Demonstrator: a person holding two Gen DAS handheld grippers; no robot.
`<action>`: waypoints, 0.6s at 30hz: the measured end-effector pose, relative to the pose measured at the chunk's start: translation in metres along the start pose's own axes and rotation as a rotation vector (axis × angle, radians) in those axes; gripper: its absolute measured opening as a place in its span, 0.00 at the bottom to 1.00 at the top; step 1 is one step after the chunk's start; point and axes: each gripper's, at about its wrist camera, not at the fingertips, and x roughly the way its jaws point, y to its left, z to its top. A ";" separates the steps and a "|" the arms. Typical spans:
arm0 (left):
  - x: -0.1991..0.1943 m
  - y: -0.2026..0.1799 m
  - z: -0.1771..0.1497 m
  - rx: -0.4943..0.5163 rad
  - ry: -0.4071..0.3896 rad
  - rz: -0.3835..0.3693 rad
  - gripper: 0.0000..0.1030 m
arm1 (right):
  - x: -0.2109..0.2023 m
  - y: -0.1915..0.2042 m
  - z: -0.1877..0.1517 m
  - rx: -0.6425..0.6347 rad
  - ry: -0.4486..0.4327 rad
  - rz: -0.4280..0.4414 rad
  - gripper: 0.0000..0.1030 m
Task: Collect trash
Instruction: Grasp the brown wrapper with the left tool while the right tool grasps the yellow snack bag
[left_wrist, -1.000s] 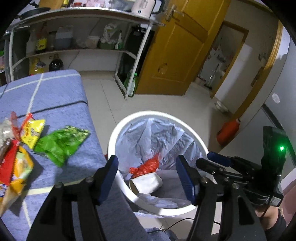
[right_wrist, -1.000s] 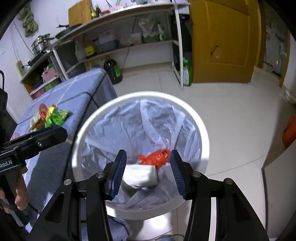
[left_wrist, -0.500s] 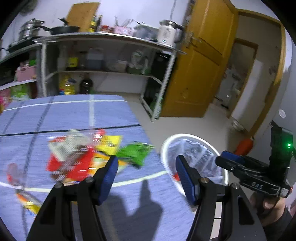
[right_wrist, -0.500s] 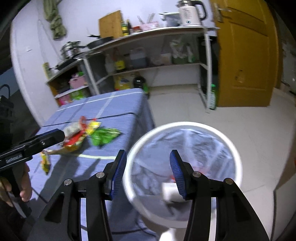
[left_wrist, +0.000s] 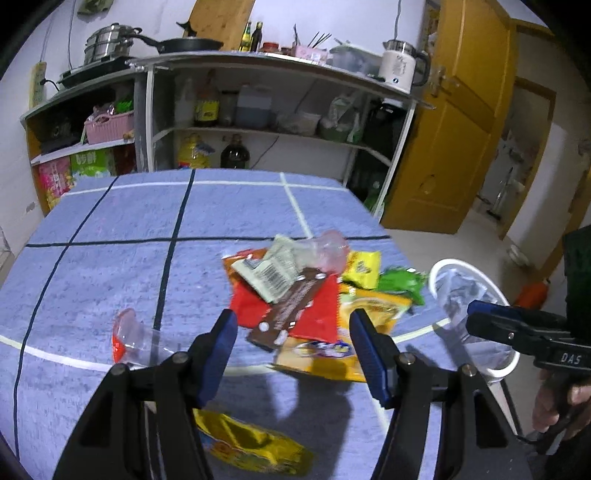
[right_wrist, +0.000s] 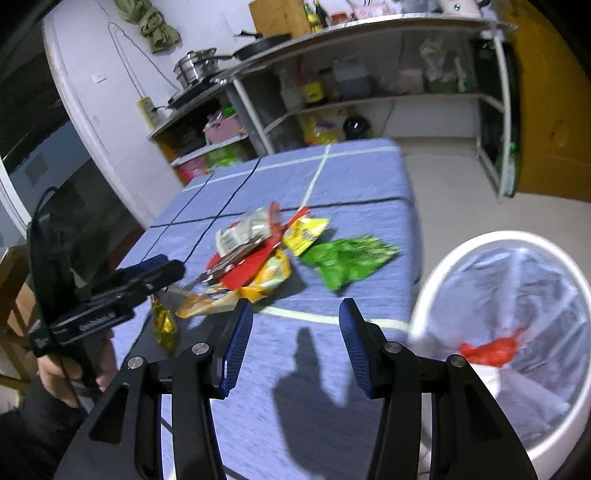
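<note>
The heap of crumpled red, yellow and green snack wrappers (left_wrist: 306, 295) lay on the blue checked tablecloth (left_wrist: 129, 229), at the centre of the left wrist frame, just above and between the left gripper (left_wrist: 293, 347)'s blue pads; those jaws were closing slightly with nothing between them; the right gripper (right_wrist: 295, 347) hung spread and empty, the heap at its upper left; the overlapping, slippery wrappers risked a partial pinch, with pieces dragged off beside the white lined bin (right_wrist: 443, 266) at right.
</note>
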 end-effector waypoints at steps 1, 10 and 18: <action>0.003 0.001 -0.001 0.006 0.008 0.005 0.60 | 0.008 0.000 0.002 0.014 0.015 0.014 0.48; 0.007 0.010 0.001 0.032 0.004 0.006 0.59 | 0.058 -0.002 0.015 0.146 0.106 0.078 0.48; 0.026 0.010 0.004 0.077 0.047 -0.002 0.53 | 0.087 0.004 0.021 0.211 0.160 0.081 0.44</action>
